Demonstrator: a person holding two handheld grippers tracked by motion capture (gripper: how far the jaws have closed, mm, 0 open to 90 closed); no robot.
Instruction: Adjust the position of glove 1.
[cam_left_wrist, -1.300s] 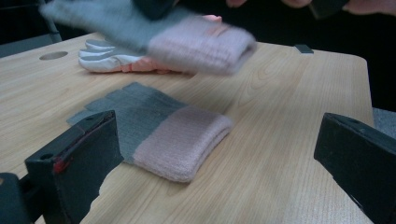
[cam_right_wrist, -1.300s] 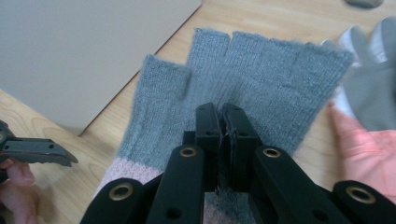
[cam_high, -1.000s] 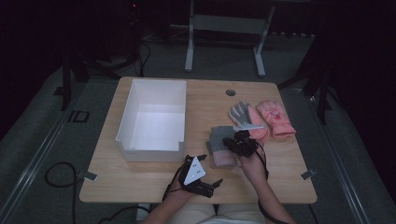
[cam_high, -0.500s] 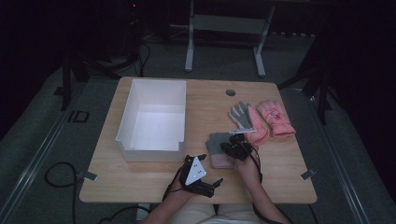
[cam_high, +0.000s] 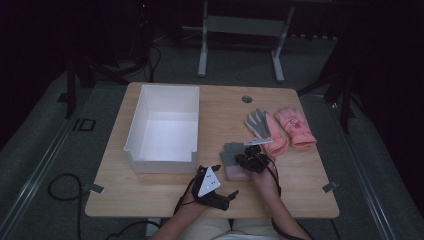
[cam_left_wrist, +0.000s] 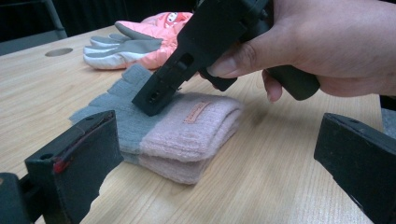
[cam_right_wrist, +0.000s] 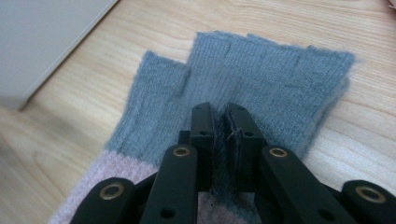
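Note:
A folded knit glove, grey at the fingers and pink at the cuff (cam_high: 231, 151) (cam_left_wrist: 187, 135) (cam_right_wrist: 271, 74), lies on the wooden table (cam_high: 305, 175) just right of the bin. My right gripper (cam_high: 246, 160) (cam_left_wrist: 152, 100) (cam_right_wrist: 219, 112) points down onto its grey part. Its jaws are nearly together with a pinch of grey knit between them, and they have just been opening a little. My left gripper (cam_high: 222, 194) hovers near the front edge with its jaws wide open and nothing between them; the glove lies a short way ahead of it.
A white empty bin (cam_high: 160, 156) stands left of centre. A grey-and-white glove (cam_high: 257, 122) and pink gloves (cam_high: 295, 127) lie at the right rear. A round hole (cam_high: 247, 99) sits near the table's far edge. Bare wood runs along the front and right.
My right gripper has sunk onto the knit glove and shifted slightly toward the person. The left gripper has stayed where it was.

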